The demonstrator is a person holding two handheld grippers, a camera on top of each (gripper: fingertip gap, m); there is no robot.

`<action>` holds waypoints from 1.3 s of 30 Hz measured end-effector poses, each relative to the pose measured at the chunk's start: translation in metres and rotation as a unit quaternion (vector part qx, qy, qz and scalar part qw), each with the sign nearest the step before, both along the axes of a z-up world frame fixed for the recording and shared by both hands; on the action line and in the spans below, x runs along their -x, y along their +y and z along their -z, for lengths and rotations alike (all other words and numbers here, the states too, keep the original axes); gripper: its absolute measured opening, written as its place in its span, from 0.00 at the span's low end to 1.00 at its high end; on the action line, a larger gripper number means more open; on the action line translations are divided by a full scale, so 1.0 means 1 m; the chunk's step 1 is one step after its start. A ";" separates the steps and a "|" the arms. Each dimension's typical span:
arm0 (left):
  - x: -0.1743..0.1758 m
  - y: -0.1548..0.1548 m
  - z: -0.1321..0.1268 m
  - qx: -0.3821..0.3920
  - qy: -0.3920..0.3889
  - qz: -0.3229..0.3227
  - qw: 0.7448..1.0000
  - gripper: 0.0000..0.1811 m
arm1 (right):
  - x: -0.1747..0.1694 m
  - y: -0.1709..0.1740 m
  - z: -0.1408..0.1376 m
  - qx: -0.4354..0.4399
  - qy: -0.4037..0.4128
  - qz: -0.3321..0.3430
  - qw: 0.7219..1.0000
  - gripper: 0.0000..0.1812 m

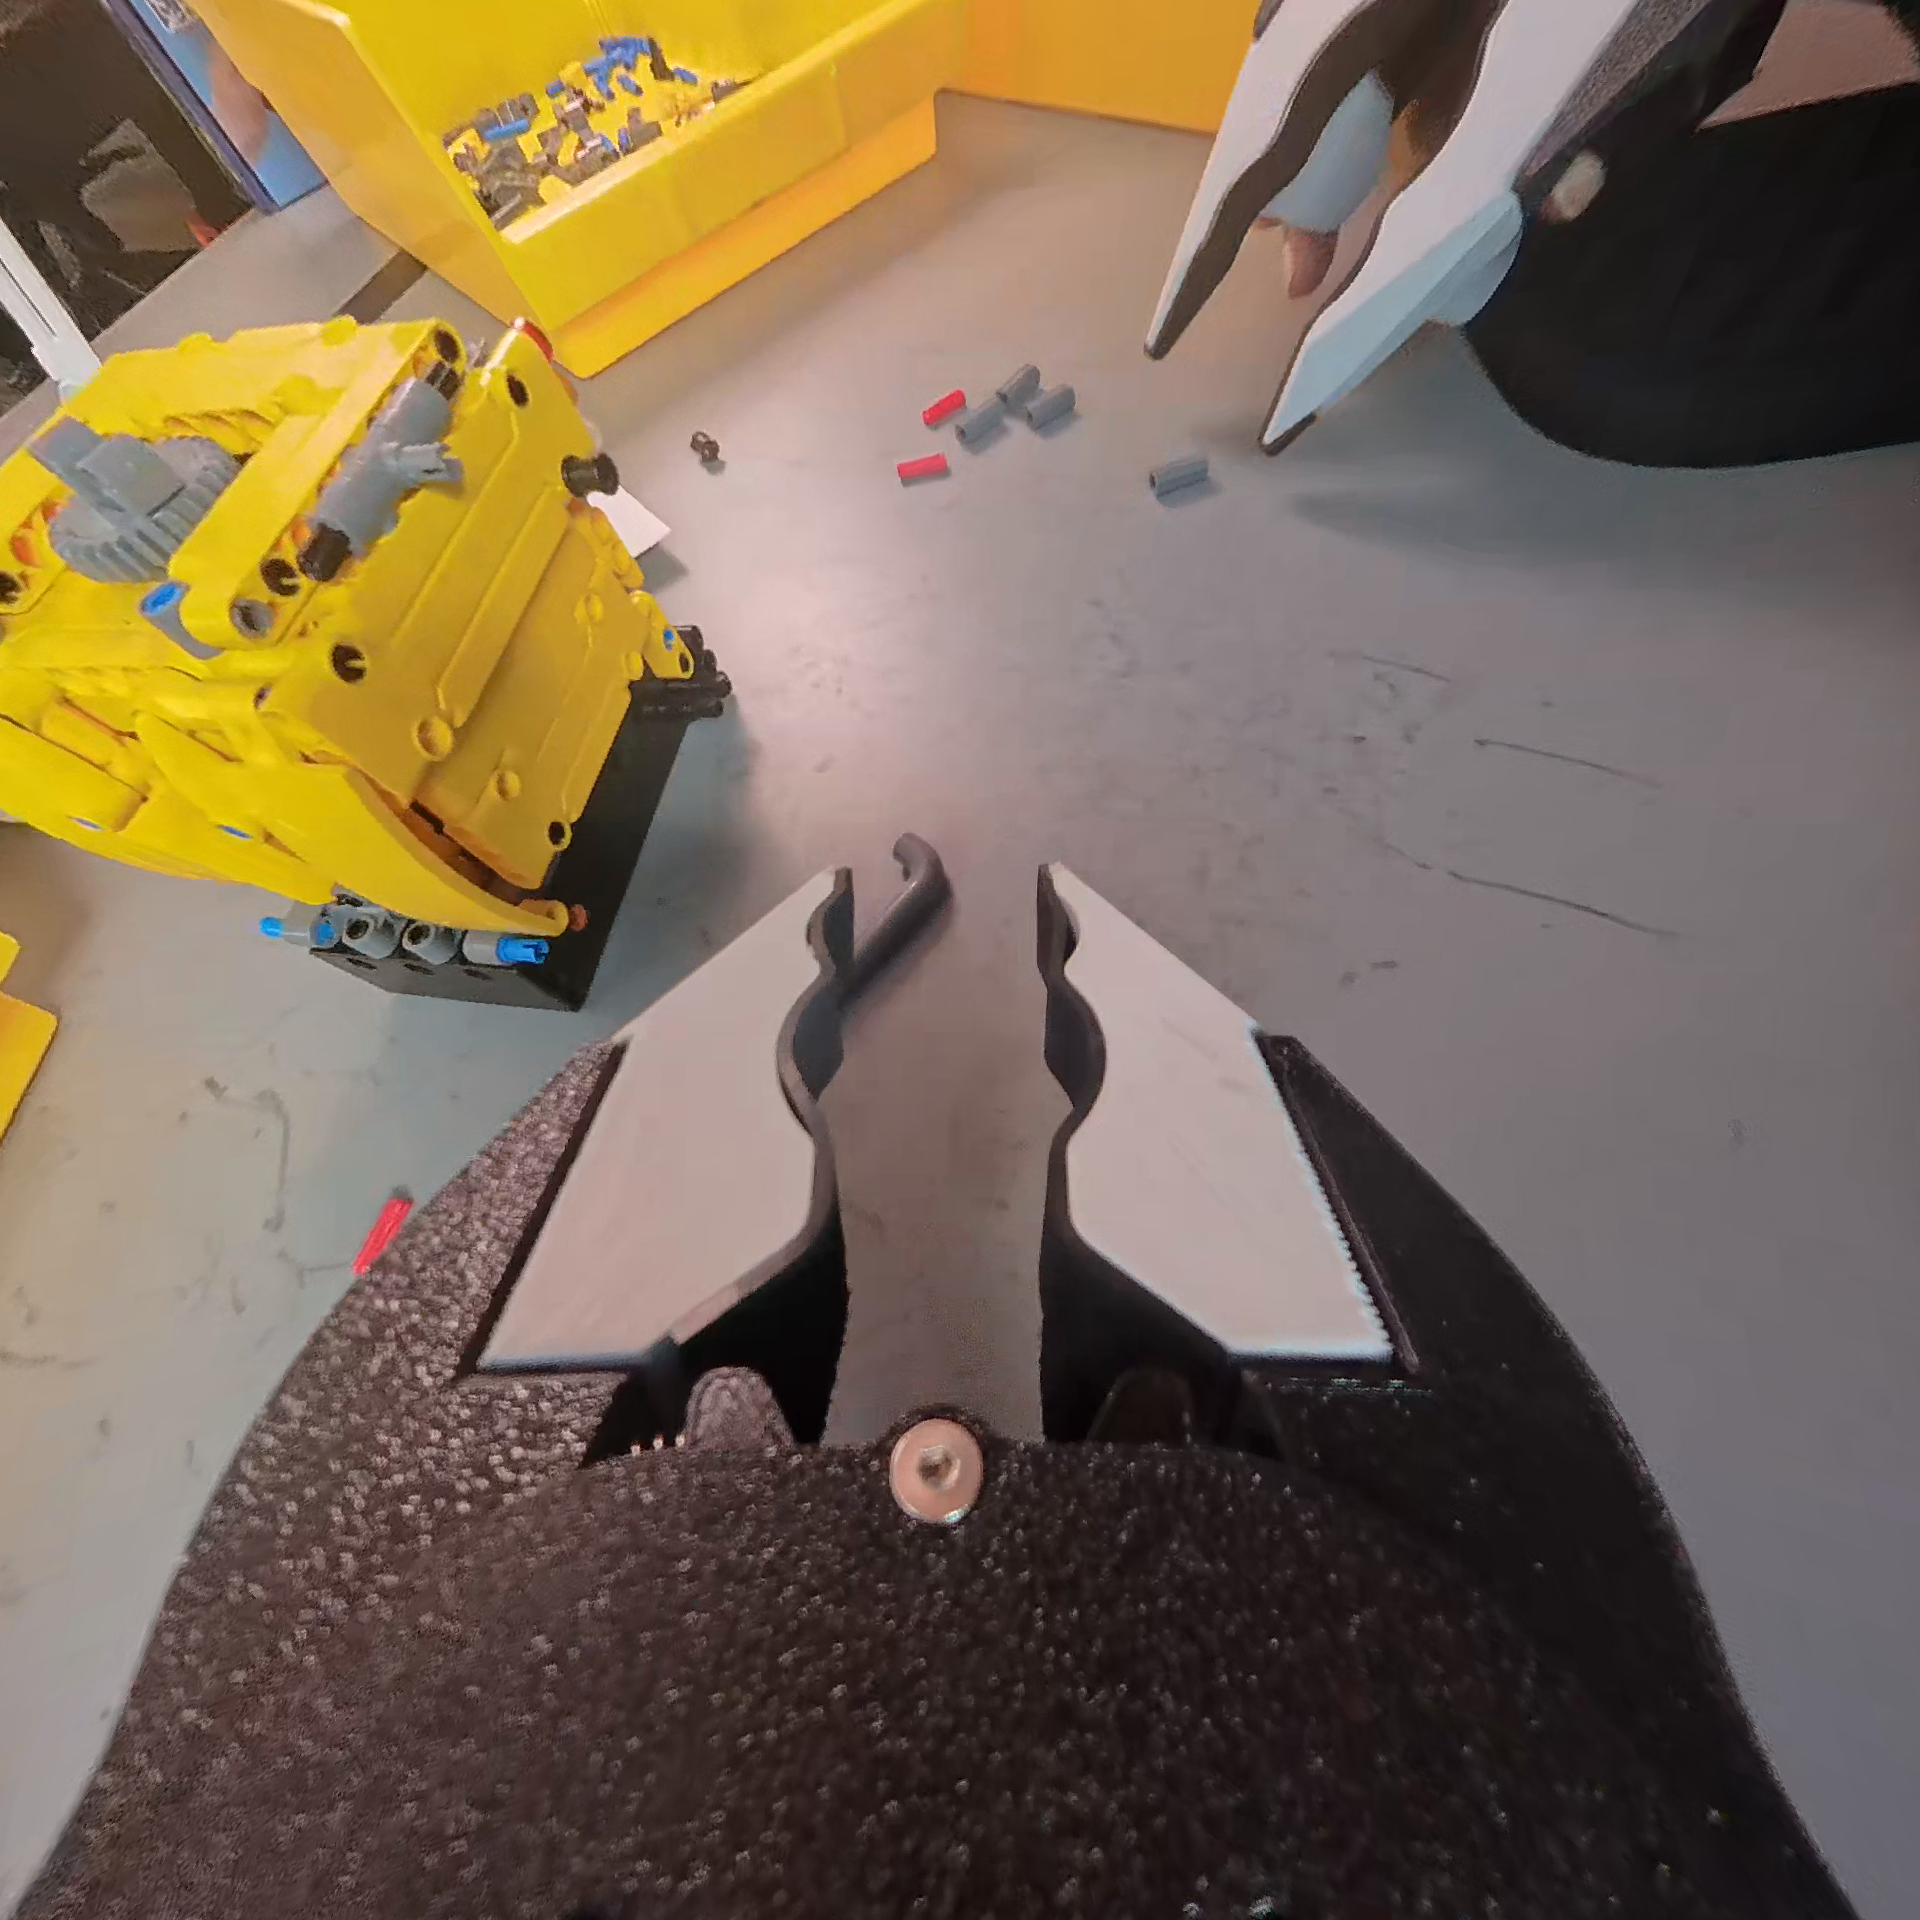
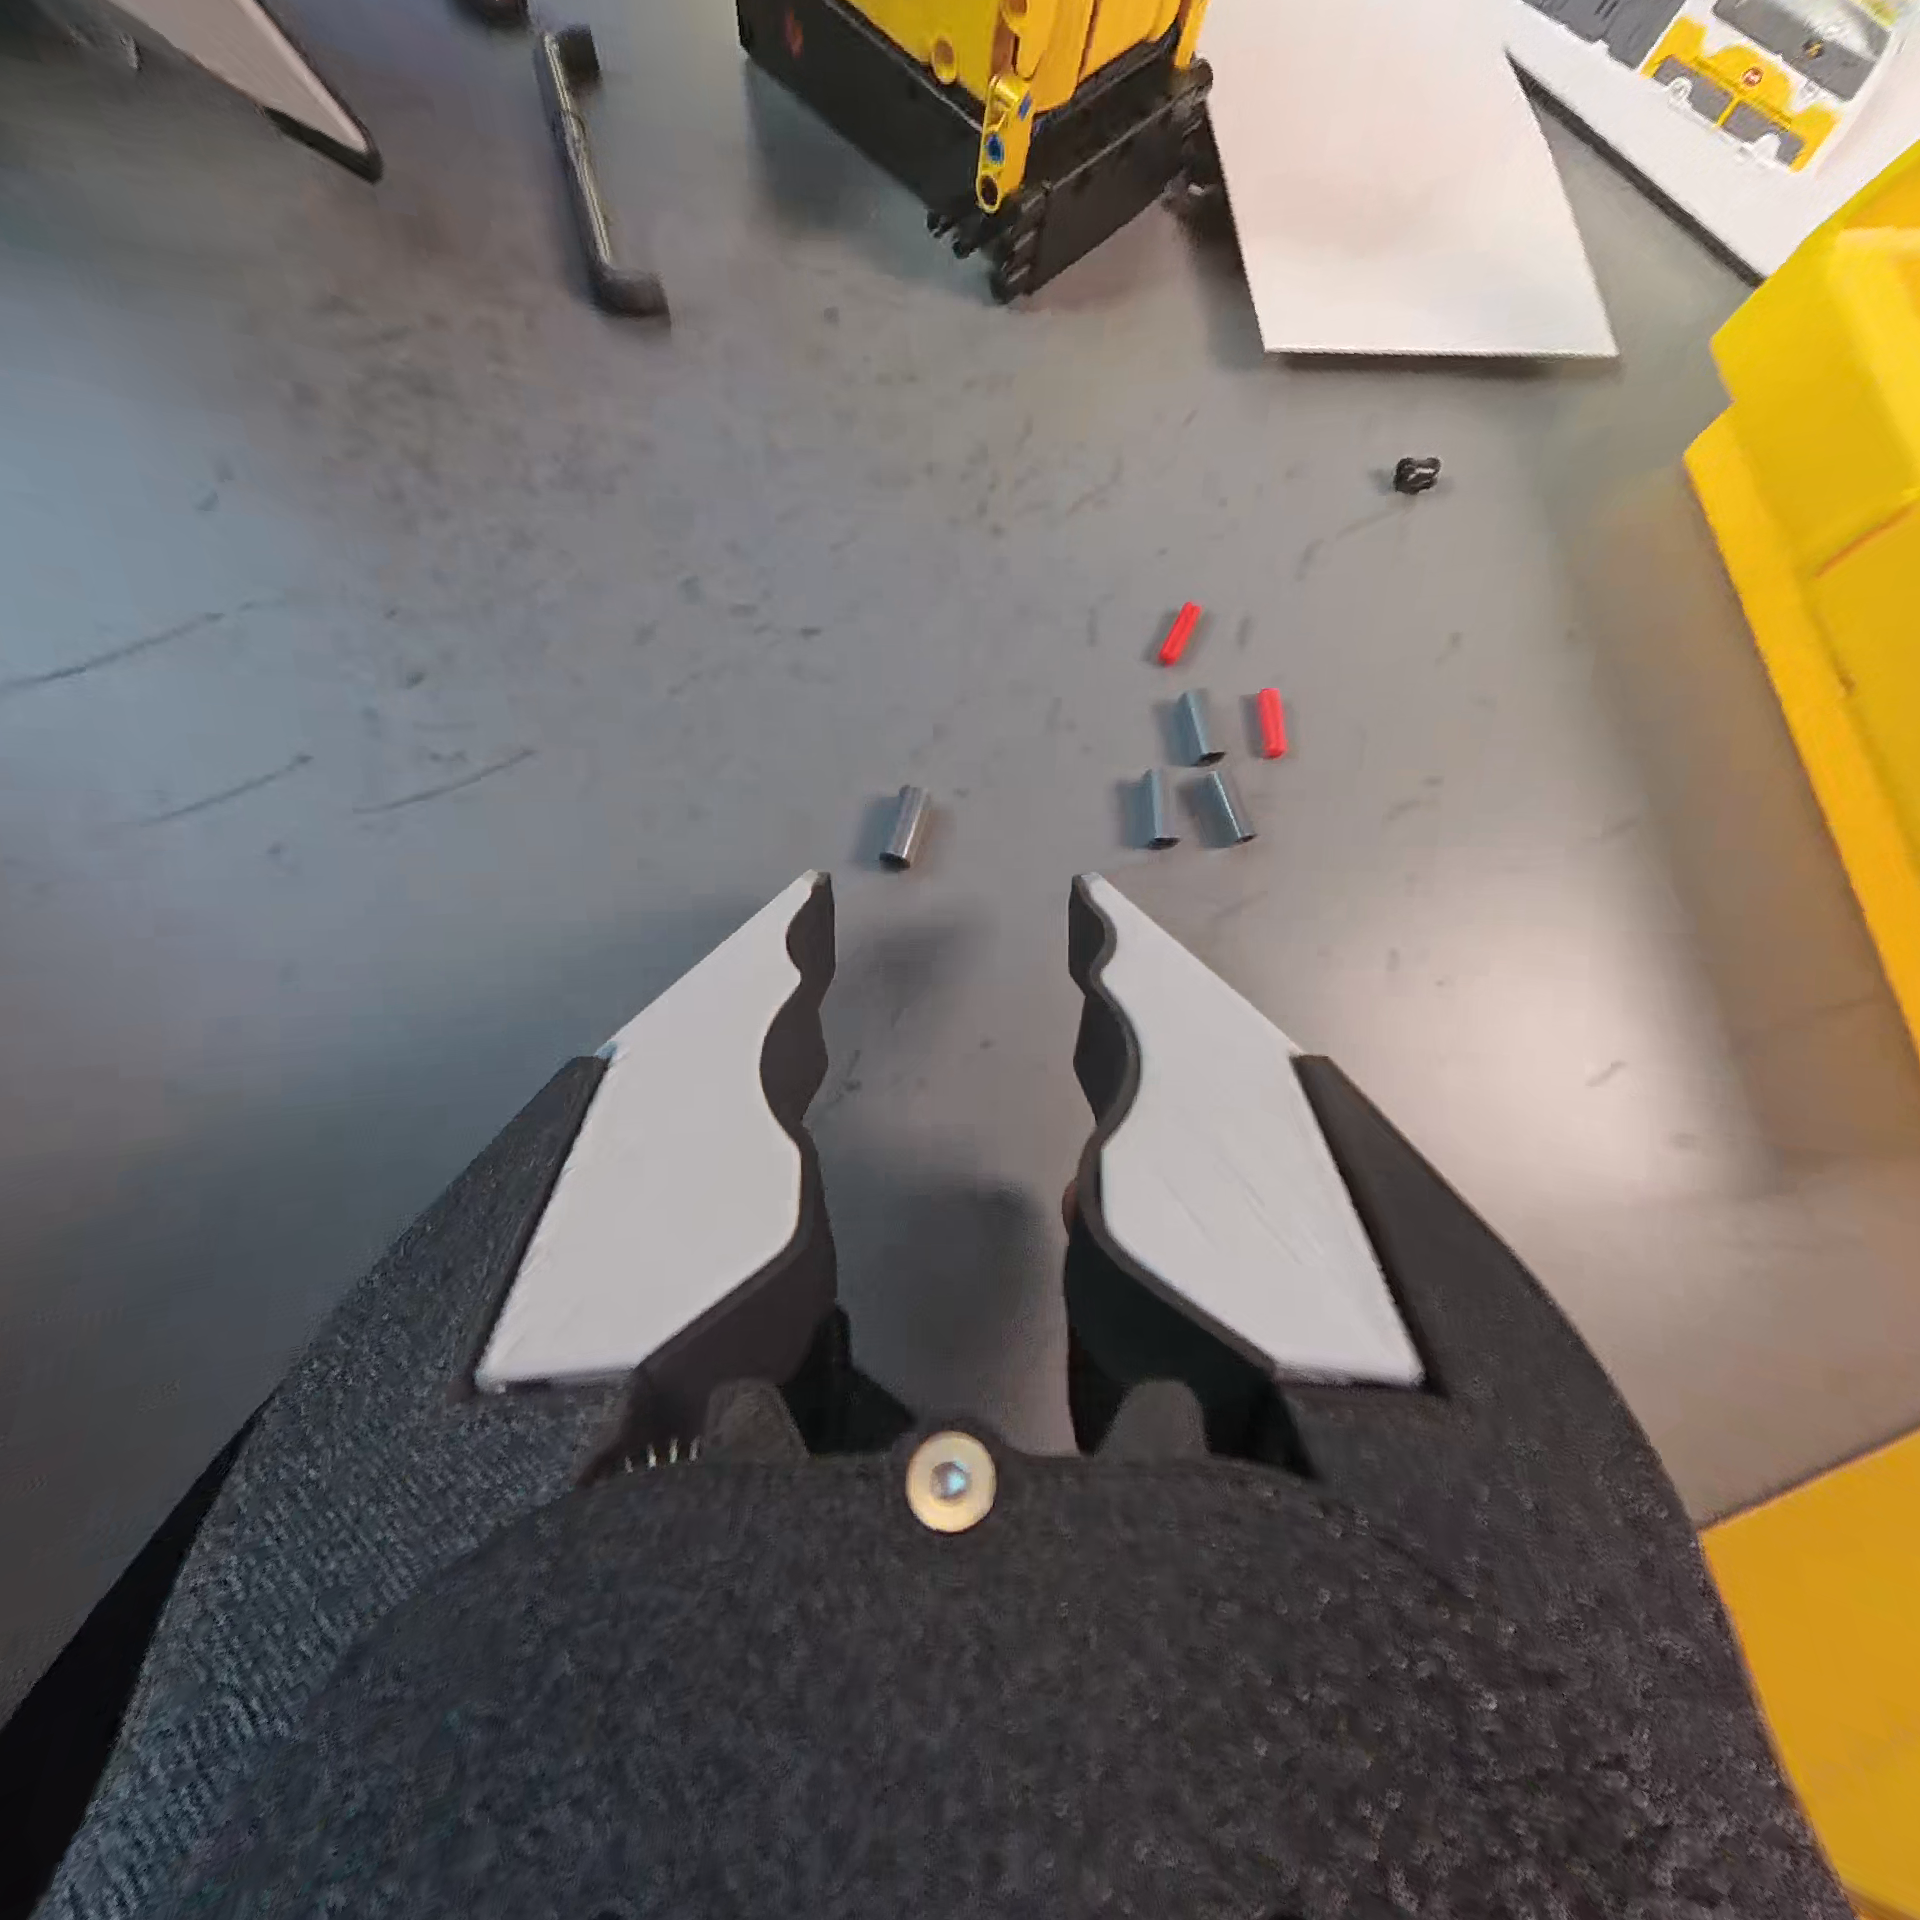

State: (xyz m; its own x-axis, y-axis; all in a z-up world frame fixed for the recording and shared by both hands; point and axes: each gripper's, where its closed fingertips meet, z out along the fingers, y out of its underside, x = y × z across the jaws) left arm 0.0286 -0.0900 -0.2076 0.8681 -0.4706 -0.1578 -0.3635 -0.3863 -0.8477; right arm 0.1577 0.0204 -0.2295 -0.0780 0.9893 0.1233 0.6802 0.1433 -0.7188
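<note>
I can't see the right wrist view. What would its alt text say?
An open right gripper hovers over a grey table, nearest a lone grey tube. Beyond lie three more grey tubes, two red pins and a yellow brick model.

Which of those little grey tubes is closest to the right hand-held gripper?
The lone grey tube, lying apart from the cluster of three, just beyond the left fingertip of the right hand-held gripper. The gripper is open and empty.
</note>
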 end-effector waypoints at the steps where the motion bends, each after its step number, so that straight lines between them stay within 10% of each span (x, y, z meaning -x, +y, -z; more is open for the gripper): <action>1: 0.004 0.002 0.004 0.009 0.013 -0.002 1.000 0.19 | 0.002 -0.002 0.001 -0.006 -0.006 -0.007 1.000 0.24; 6: 0.019 0.009 0.020 0.069 0.052 0.006 0.996 0.20 | 0.019 -0.015 0.010 0.021 -0.046 -0.064 0.997 0.04; 13: 0.024 0.007 0.033 0.143 0.069 0.060 0.986 0.14 | 0.036 -0.041 0.011 0.000 -0.045 -0.183 0.982 0.04; 29: 0.060 -0.025 0.036 0.199 0.088 0.037 0.975 0.04 | 0.043 -0.043 0.011 -0.023 -0.022 -0.190 0.981 0.04; 39: 0.041 0.008 -0.016 0.009 0.003 -0.043 0.999 0.17 | 0.044 -0.010 -0.014 0.005 0.029 -0.116 0.993 0.10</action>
State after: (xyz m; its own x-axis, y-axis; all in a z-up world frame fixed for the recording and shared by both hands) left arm -0.0127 -0.0824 -0.1913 0.9046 -0.3970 -0.1556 -0.3338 -0.4323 -0.8377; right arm 0.1133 0.0108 -0.2156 -0.2969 0.9466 0.1256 0.5866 0.2846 -0.7583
